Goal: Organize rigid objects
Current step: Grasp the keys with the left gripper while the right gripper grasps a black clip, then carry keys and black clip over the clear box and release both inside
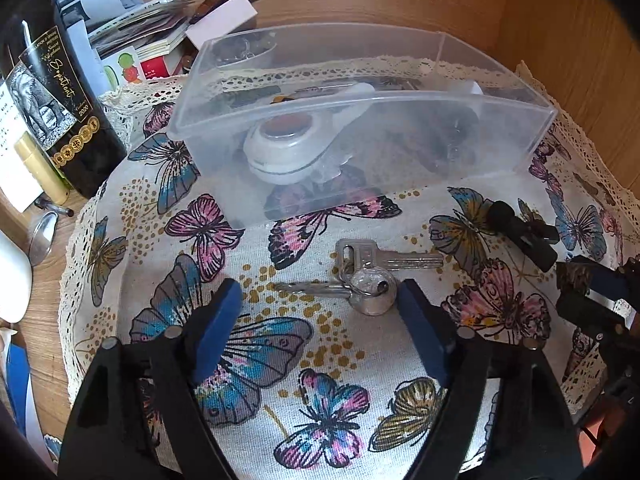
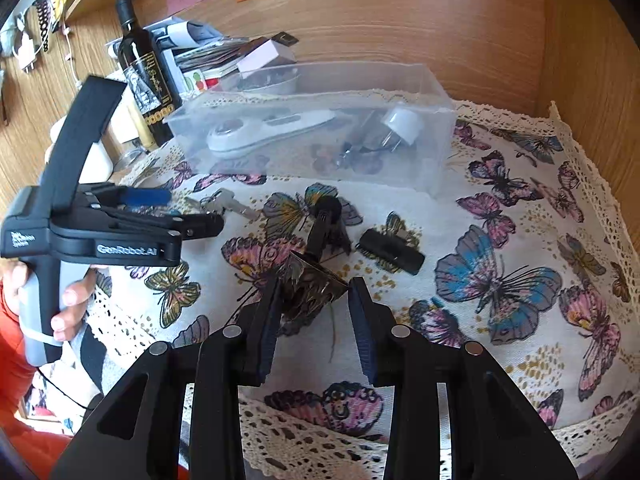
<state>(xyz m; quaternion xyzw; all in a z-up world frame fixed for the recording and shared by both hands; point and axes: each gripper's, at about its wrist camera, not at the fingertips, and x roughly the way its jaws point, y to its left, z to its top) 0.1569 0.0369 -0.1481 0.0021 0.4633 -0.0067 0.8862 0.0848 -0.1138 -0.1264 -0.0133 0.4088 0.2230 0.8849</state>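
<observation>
Wooden worktop backed by a wood wall, most of it covered by a butterfly-print cloth with a lace edge. Far side of the cloth: a clear plastic bin already holding a white gadget with a round dark window, a white plug and some dark bits. Wine bottle and a heap of papers stand off to the far left.

Step in hand, as I judge it — picking loose items off the cloth for the bin, both hands at work at once.

Left gripper: fingers spread wide, low over the cloth, bracketing a bunch of keys with a round silver fob. Right blue pad sits just beside the fob; left pad is well apart from the key blades. Not gripped.

Right gripper: fingers spread, a dark, glossy angular object between them, near the left pad. Contact cannot be told; identity unclear. A small black block and a black stick-shaped item lie just beyond on the cloth.

Next move, my estimate — left fingers need to press together across the fob, the thickest part, since flat keys will slip on cloth. Then lift clear of the bin's near wall and release inside. Right side calls for the same close-and-lift, watching that the two grippers don't meet over the bin.
</observation>
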